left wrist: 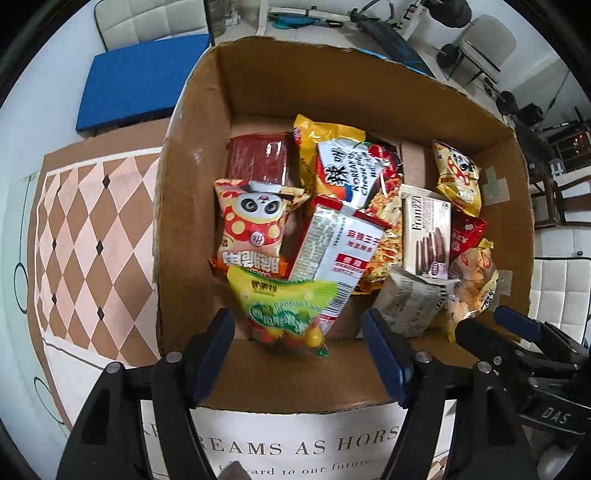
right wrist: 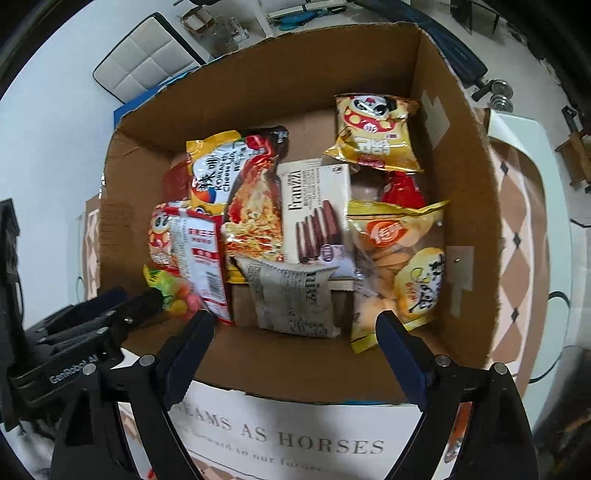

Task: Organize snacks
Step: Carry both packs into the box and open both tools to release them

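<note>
An open cardboard box (left wrist: 258, 85) holds several snack packs. My left gripper (left wrist: 297, 325) is open over the box's near edge, its fingers either side of a green candy bag (left wrist: 280, 306) without touching it. The bag lies on a red-and-white pack (left wrist: 336, 251) and a panda snack bag (left wrist: 251, 229). My right gripper (right wrist: 295, 328) is open above the near wall (right wrist: 295, 365), over a newspaper-print pack (right wrist: 295, 299) and beside a yellow chips bag (right wrist: 402, 266). A Franzzi wafer box (right wrist: 317, 214) and a noodle pack (right wrist: 251, 206) lie mid-box. The left gripper shows at the right view's left edge (right wrist: 122, 306).
The box stands on a cloth printed with "DREAMS AS HORSES" (right wrist: 314, 439) over a checkered mat (left wrist: 85, 236). A blue pad (left wrist: 140, 81) and white chairs (left wrist: 147, 22) lie beyond the box. The right gripper shows at the left view's lower right (left wrist: 491, 325).
</note>
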The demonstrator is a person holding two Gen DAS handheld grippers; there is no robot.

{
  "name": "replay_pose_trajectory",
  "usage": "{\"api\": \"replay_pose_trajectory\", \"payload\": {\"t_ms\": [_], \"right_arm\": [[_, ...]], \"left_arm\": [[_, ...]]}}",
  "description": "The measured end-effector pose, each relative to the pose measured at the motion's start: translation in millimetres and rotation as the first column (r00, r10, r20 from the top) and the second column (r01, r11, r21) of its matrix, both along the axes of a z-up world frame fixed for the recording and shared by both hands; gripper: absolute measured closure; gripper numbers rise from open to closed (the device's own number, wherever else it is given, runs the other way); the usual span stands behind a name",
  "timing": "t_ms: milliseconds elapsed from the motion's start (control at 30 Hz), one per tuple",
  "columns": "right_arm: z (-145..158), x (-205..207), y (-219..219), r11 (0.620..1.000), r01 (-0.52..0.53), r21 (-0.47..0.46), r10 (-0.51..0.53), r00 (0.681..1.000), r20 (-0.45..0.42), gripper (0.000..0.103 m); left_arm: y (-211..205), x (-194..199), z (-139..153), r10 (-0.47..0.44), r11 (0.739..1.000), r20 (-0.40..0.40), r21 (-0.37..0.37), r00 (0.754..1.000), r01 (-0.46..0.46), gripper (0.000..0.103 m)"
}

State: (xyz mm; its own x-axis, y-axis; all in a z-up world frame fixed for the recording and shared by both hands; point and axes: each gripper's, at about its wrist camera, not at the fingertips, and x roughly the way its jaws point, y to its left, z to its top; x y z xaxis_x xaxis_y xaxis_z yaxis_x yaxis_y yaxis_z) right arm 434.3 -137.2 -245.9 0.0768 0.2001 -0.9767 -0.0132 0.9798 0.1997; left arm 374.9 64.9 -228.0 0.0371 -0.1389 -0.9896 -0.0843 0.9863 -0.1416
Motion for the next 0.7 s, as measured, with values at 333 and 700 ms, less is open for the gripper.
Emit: {"api": "replay_pose_trajectory", "payload": {"t_ms": [333,700], "right_arm": [[18.0,-15.3,-13.8,0.995,0.005,-0.102,0.000,0.999,0.048,0.011],[68.4,-63.3,-20.9,0.984,0.022,-0.174,0.018,0.974,0.226,0.008]], "left_arm": [[-5.5,-9.3,27.9,0.013,1.000,0.107,-0.009,0.994,-0.012,0.032],[-18.3,-55.8,74.3,0.004,0.997,0.296,0.074,0.955,-0.028,0.032]]}}
